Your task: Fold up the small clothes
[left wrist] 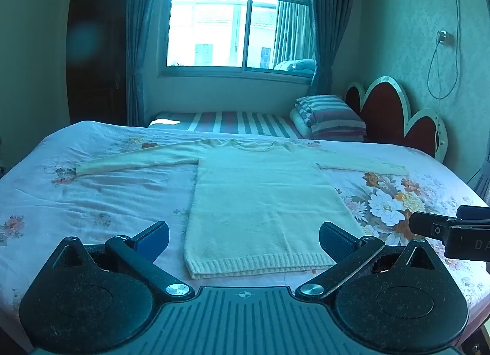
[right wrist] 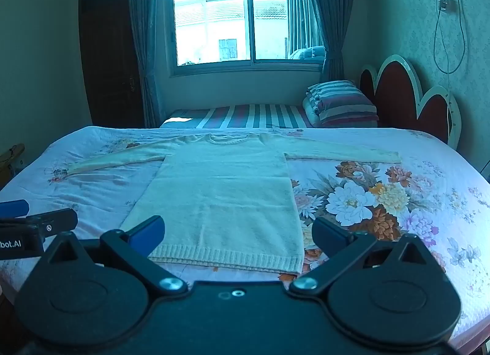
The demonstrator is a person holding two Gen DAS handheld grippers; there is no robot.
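A cream knitted sweater (left wrist: 260,202) lies flat on the bed, hem towards me, collar far, both sleeves spread out sideways. It also shows in the right wrist view (right wrist: 223,202). My left gripper (left wrist: 245,240) is open and empty, hovering just above the hem. My right gripper (right wrist: 237,232) is open and empty, over the hem's right part. The right gripper's finger shows at the right edge of the left wrist view (left wrist: 435,229). The left gripper's fingers show at the left edge of the right wrist view (right wrist: 33,220).
The bed has a floral sheet (left wrist: 92,202) (right wrist: 382,202). A second striped bed (left wrist: 239,123) with folded striped bedding (left wrist: 330,116) lies beyond. A red headboard (left wrist: 398,116) is at the right. A window (left wrist: 239,18) and a dark door (left wrist: 95,48) are at the back.
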